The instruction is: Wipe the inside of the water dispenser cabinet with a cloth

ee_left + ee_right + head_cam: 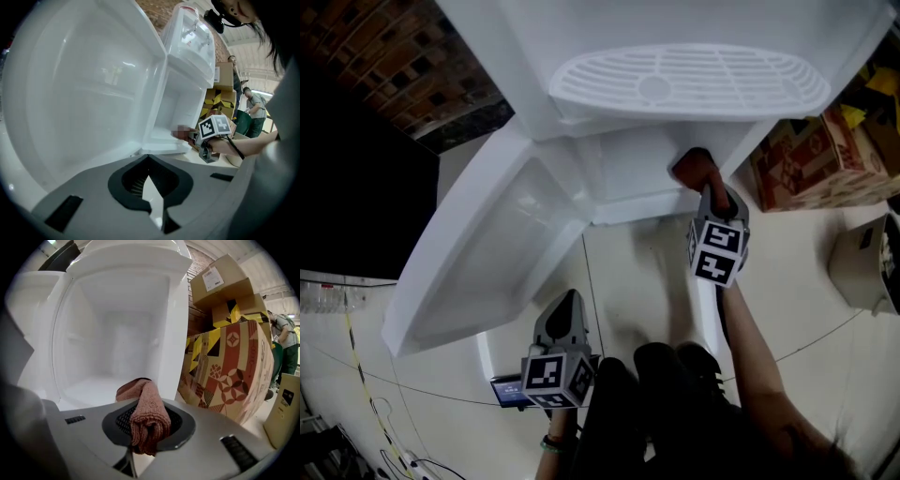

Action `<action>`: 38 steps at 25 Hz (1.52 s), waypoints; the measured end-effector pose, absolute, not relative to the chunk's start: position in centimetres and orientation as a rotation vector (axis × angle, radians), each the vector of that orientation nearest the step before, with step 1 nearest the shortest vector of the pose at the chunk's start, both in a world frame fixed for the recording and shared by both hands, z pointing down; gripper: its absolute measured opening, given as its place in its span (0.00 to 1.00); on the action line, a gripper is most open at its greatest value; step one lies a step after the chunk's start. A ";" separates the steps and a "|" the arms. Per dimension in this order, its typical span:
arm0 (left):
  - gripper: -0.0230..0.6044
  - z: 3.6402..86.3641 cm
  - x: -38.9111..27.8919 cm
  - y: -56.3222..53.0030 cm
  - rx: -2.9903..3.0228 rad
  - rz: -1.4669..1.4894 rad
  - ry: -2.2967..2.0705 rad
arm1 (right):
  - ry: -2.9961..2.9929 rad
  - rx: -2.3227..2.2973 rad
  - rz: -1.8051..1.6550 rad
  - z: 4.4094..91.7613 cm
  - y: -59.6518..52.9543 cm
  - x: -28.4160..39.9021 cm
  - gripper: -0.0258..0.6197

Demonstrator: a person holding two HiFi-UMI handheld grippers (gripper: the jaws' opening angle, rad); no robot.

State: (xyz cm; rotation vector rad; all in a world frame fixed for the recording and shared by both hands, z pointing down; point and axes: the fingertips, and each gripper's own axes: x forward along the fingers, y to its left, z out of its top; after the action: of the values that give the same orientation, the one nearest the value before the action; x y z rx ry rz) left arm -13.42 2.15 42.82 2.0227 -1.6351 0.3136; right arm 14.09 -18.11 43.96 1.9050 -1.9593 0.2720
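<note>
The white water dispenser's lower cabinet (637, 173) stands open, its door (478, 253) swung out to the left. My right gripper (705, 190) is shut on a reddish-brown cloth (692, 167) at the right side of the cabinet's opening, near its floor. In the right gripper view the cloth (147, 411) bulges from between the jaws, with the bare white cabinet interior (117, 343) just ahead. My left gripper (570, 300) hangs back, low over the floor below the door, shut on nothing. The left gripper view faces the door's inner side (84, 84).
The dispenser's slotted drip tray (684, 80) juts out above the cabinet. Patterned cardboard boxes (825, 159) are stacked right of the dispenser, also as boxes (225, 362). A white appliance (862, 262) stands at far right. Cables (366, 403) trail on the floor at left. People (253, 105) stand far behind.
</note>
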 end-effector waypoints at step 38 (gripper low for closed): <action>0.01 43.1 -13.0 2.0 2.025 0.328 -1.625 | -2.561 1.352 0.410 40.9 -15.8 -4.4 0.16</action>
State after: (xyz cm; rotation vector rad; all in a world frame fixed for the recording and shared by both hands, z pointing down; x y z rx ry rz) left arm -13.03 2.03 43.14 2.0247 -1.6255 0.3278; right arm -4.43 -15.79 40.86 1.3520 -2.5607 0.4102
